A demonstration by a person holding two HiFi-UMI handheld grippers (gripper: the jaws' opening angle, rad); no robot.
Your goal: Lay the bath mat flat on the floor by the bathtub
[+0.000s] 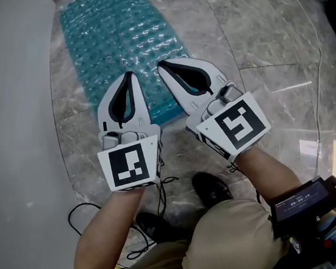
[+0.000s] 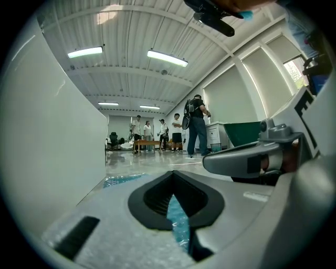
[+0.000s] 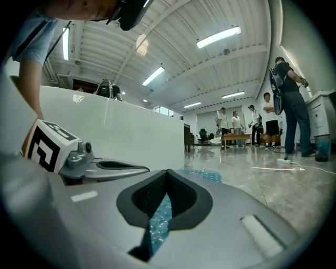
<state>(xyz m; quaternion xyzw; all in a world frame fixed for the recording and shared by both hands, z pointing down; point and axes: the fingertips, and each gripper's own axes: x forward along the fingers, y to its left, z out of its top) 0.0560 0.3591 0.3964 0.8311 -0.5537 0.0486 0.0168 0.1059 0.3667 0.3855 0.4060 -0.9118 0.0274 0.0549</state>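
Teal, bubble-textured bath mat (image 1: 116, 29), spread flat on the grey marbled surface (image 1: 253, 34), hard along its left edge where the white bathtub (image 1: 12, 116) wall rises. Long axis running straight away from the person, parallel to that wall; far short end cut off by the top of the head view, near short end crossing just under the two tools. No fold or raised corner visible in the part shown, so judged as good as laid.

Directly above that near end, left gripper (image 1: 128, 75) and right gripper (image 1: 162, 65), side by side, both aimed up the mat's length. Left one over the tub-side half, right one over the middle and reaching toward the outer near corner; neither clearly closer to the mat than the other. Fingers of the left gripper (image 2: 172, 172) clenched tip to tip, nothing pinched, only a sliver of mat (image 2: 176, 220) glimpsed through the gap behind the tips. Same for the right gripper (image 3: 167, 171): tips together, empty, teal mat (image 3: 157, 223) showing below through the opening.

Mat therefore beneath and ahead of both sets of fingers, not between them. For any last straightening, probably a matter of opening and dropping onto the near edge, pulling square to the tub wall.
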